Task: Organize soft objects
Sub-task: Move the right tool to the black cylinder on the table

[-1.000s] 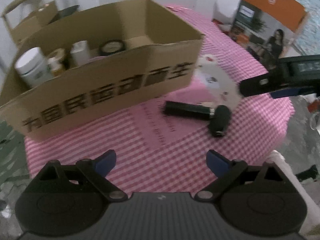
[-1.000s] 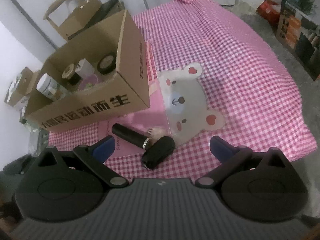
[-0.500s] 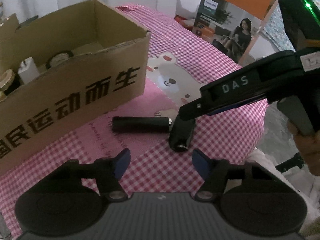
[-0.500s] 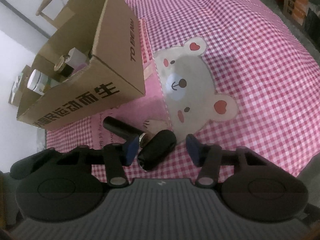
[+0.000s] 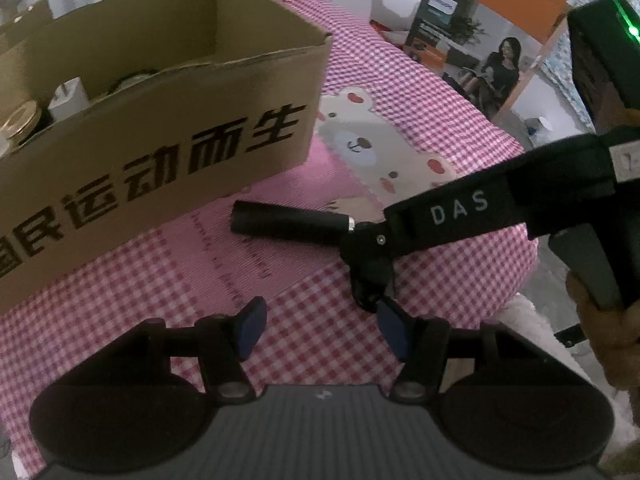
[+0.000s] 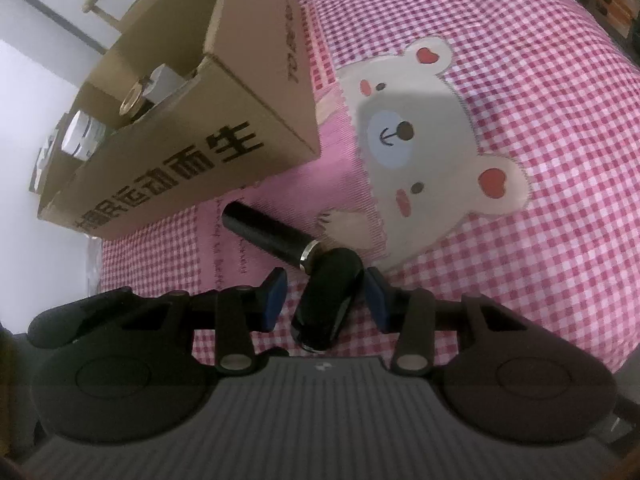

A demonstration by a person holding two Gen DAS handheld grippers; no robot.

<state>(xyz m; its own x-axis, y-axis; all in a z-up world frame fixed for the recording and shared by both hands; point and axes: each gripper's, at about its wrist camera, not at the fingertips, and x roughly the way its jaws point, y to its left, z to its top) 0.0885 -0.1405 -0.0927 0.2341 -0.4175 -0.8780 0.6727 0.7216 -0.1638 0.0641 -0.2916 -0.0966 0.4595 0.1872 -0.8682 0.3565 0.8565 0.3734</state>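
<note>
Left wrist view
Left tool point(image 5: 318, 330): fingers spread wide, nothing between them, low over the checked cloth point(image 5: 160, 280).
Right tool point(image 5: 370, 276): enters from the right, fingertips down around the black cap point(image 5: 366, 298), which it mostly hides; grip state not readable here.
Black tube point(image 5: 292, 222): lying flat on the pink panel, one end by the box, silver-ringed end touching the cap area.
Box point(image 5: 160, 120): open cardboard, near wall just beyond the tube; jars and a white bottle inside at the left.
Open room: bare cloth between left tool and tube; cloth edge drops off at the right.
Writing: large dark Chinese characters on the box front; "DAS" in white on the right tool's arm; poster point(image 5: 488, 40) with a seated woman, its small logo unreadable.

Right wrist view
Right tool point(image 6: 325, 294): blue pads narrowed to either side of the cap point(image 6: 328, 300); right pad touching it, a gap on the left pad's side.
Cap: dark, glossy, lying on the cloth point(image 6: 520, 80) between the pads.
Tube point(image 6: 268, 236): slants from the box corner to the cap, silver ring at the cap end.
Box point(image 6: 208, 128): corner close to the tube; a narrow strip of cloth between.
Open room: wide bare cloth to the right, around the bear patch point(image 6: 420, 136).
Writing: the same characters on the front; side print too small to read.
</note>
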